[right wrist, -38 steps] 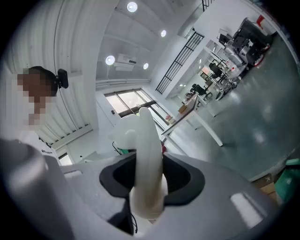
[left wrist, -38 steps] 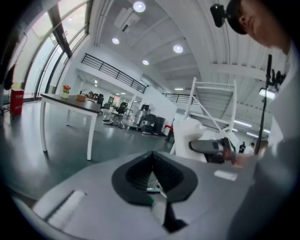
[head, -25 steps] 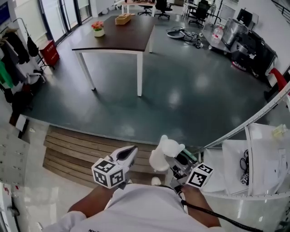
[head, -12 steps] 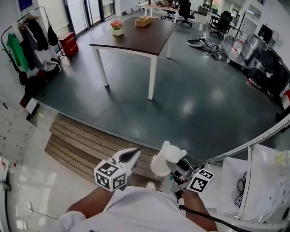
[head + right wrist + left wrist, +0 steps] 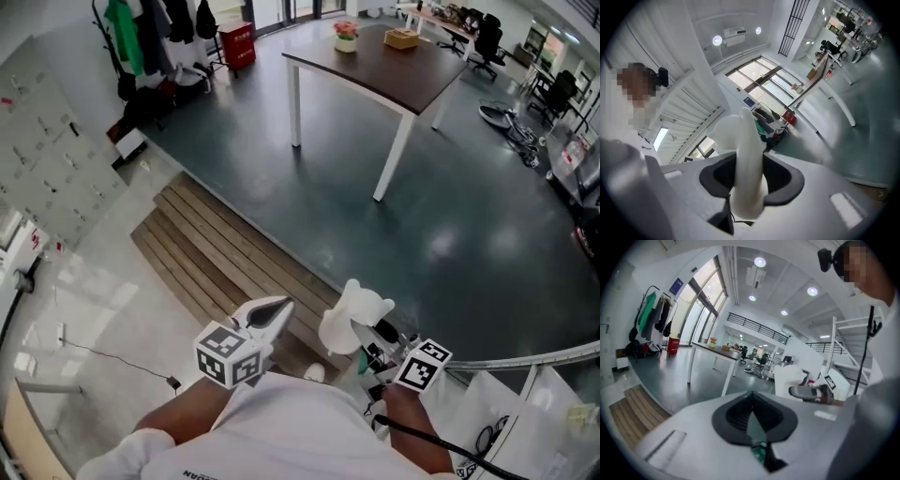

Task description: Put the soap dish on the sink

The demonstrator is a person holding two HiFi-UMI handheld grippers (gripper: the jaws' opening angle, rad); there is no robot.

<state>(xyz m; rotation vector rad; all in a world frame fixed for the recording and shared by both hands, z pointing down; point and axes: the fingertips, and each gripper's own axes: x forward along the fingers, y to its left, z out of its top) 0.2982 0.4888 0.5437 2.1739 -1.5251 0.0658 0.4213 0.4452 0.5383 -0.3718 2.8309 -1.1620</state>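
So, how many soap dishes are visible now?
1. The white soap dish is gripped between the jaws of the right gripper, in front of the person. Others may be hidden outside the views.

White, perhaps cream, soap dish [image 5: 356,314]; black-and-white marker cubes [image 5: 228,354]

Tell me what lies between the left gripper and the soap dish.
Nothing: in the head view the gap between the left gripper and the soap dish is bare air, with only the wooden steps below.
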